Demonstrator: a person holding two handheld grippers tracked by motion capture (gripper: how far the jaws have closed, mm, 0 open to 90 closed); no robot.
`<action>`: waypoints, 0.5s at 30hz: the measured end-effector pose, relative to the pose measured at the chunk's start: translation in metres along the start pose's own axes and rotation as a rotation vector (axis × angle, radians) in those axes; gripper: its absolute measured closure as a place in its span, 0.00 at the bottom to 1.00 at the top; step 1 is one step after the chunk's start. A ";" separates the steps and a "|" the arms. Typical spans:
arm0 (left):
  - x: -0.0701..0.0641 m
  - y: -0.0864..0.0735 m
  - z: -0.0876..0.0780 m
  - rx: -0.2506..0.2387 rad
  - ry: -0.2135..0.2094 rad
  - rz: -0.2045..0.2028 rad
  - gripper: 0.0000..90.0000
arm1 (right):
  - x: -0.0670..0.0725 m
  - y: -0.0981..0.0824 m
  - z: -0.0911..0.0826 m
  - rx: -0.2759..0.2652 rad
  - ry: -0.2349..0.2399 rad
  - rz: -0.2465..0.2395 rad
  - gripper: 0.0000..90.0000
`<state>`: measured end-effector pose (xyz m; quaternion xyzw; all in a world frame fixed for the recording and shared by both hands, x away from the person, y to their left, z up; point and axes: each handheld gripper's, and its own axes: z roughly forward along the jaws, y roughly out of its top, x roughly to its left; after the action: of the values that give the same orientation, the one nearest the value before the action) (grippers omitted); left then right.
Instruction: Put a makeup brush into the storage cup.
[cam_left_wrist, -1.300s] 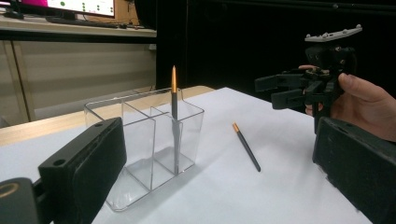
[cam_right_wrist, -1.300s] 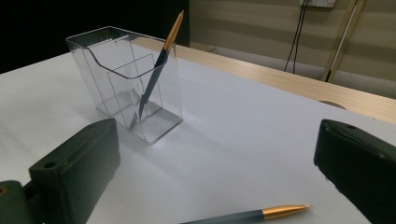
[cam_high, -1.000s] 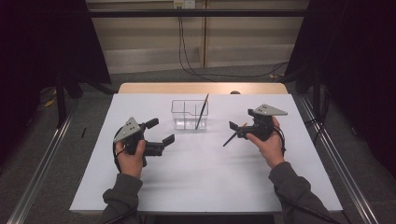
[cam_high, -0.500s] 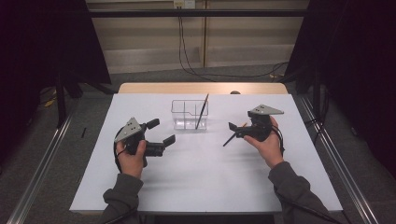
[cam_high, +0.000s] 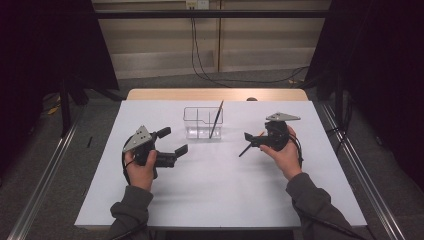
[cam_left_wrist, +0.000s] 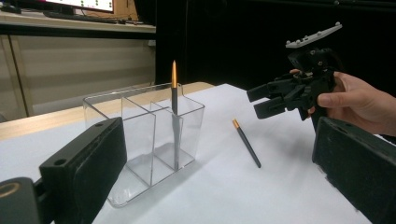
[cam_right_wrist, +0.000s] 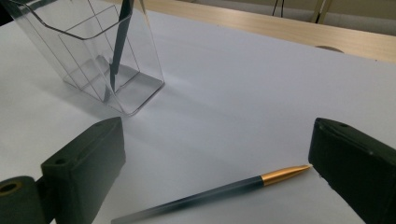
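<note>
right gripper (cam_right_wrist: 215, 186) jaws spread over the loose pen (cam_right_wrist: 210, 191) — high view half hides it — left gripper (cam_high: 172, 142) spread too.

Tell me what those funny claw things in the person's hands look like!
Each hand holds a black gripper with two chunky, flat black jaws. The left gripper and the right gripper both wear a grey three-cornered plate on top, dotted with small screws. A thin black cable trails from each one. The person's sleeves are dark grey.
</note>
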<state>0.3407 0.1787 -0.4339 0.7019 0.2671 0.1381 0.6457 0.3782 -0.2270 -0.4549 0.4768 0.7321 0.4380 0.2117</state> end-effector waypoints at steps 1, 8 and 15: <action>0.000 0.000 0.000 0.005 0.005 0.004 0.03 | 0.000 0.000 0.000 0.007 -0.004 0.006 0.04; 0.000 0.000 0.001 0.008 0.005 0.006 0.03 | -0.002 0.005 0.000 0.047 -0.025 0.054 0.04; 0.000 0.000 0.001 0.011 0.006 0.009 0.03 | -0.004 0.012 0.001 0.108 -0.070 0.090 0.04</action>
<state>0.3410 0.1780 -0.4338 0.7061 0.2664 0.1417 0.6406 0.3870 -0.2285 -0.4458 0.5349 0.7248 0.3899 0.1911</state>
